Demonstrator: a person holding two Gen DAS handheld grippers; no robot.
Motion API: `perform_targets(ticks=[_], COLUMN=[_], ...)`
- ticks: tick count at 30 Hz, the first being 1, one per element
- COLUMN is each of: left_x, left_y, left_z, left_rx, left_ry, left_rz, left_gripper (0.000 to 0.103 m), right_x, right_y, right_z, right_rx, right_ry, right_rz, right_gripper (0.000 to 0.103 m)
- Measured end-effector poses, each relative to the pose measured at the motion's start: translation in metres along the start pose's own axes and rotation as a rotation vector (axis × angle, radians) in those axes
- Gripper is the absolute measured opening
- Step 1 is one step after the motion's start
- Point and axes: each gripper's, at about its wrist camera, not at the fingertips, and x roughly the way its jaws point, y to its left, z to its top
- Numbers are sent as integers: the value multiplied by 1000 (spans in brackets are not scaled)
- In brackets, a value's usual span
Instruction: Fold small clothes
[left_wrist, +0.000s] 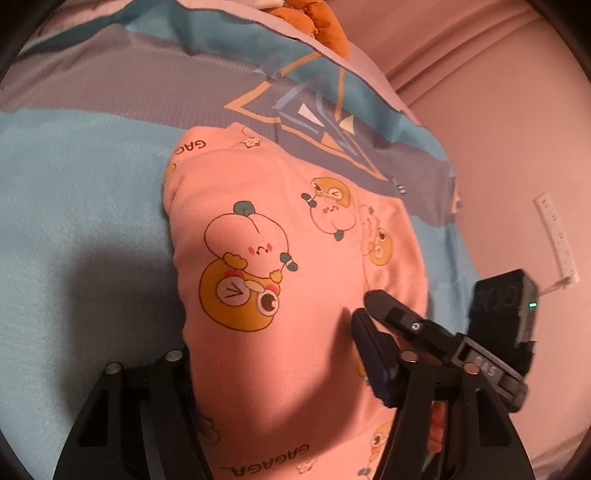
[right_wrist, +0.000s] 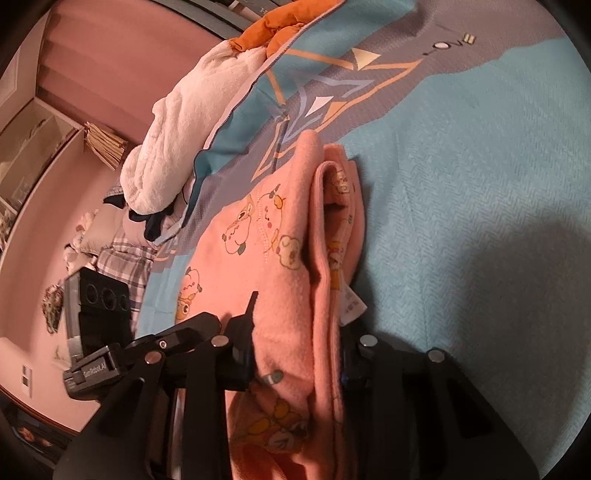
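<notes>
A small pink garment (left_wrist: 295, 280) printed with cartoon peaches and ducks lies on a blue and grey bedspread (left_wrist: 74, 221). It passes between the fingers of my left gripper (left_wrist: 280, 369), whose right finger (left_wrist: 373, 354) rests on the cloth while the left finger is hidden under it. In the right wrist view the same garment (right_wrist: 291, 280) is folded in layers and runs between the fingers of my right gripper (right_wrist: 295, 347), which is shut on it. The other gripper's tip (left_wrist: 384, 299) touches the cloth's right edge.
A white fluffy garment (right_wrist: 184, 122) and an orange one (right_wrist: 273, 26) lie at the bedspread's far edge. A plaid cloth (right_wrist: 125, 266) lies by the bed's side. Pink walls (left_wrist: 498, 110) stand beyond the bed.
</notes>
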Motion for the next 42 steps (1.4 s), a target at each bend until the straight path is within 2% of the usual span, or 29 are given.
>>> perform_targets(ticks=[2,6,10,13,17,21,28,32,42], left_x=[0,-1,-5,-11,-21,-33,-73,-95,-146], left_y=[-3,-7,-11,-13,-21,-28,-40,-44,-53], left_z=[-1,-2,-4,-6,-15,-30,-74,-101,-159], left_rx=[16,30,47,46,80,101,117,111,96], left_ry=[-2,-5,-7,-12,-10,-9,-23,-25,-44], left_rz=[37,80,97,90,102,105,119,123,146], left_gripper=[54,48,38,32,31,31,31,31,31], right_x=[0,1,0,-6,-17,-33,-61,-85,-115], right_y=[1,13,29,40,52,76,101,119,152], right_z=[0,-3,-6,-8,-13,-32,-66,-102,-158], right_rx=[-3,-38,-115,-147,-164,-242,-314,-351,-420], right_ry=[-3,-22,-42,-68,-96,-112,-106,-94,-65], right_rz=[-7,-76,-140,-150,-152,-169,-152,-134,-113], right_gripper=[31,27,23,23,22,22,22,22,22])
